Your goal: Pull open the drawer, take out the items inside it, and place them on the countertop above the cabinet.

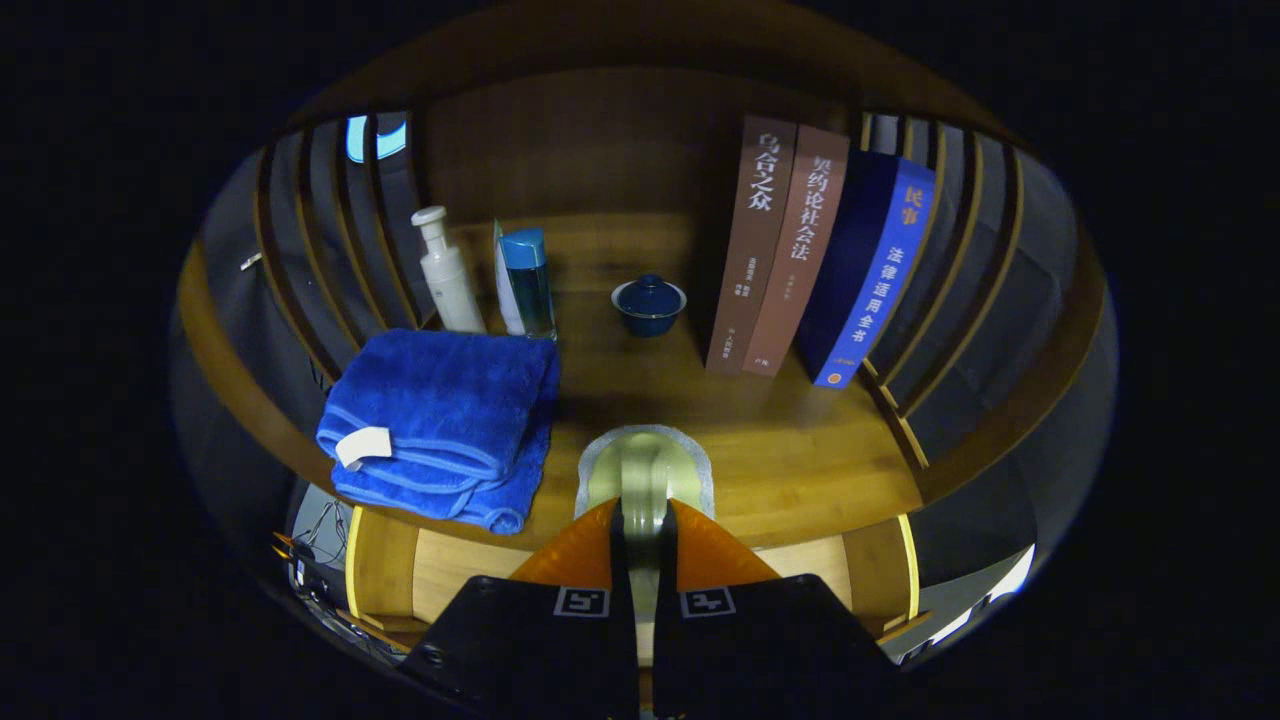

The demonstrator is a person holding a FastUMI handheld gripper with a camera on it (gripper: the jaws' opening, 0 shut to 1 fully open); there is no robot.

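Wooden desk (800, 450) above an open drawer (470, 565), already carrying a folded towel (440, 420).

The tongs (643, 515) are clenched on a pale roll-like item (645, 470), holding it at the desk's front edge; best to lower it flat, clear of the towel and lidded cup (649, 305), before letting go. What the item is stays hard to tell, and the tongs hide most of the drawer.

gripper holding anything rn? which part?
Yes. The gripper is shut on a pale roll of tape, both fingers pinching its near edge, held on edge over the countertop.
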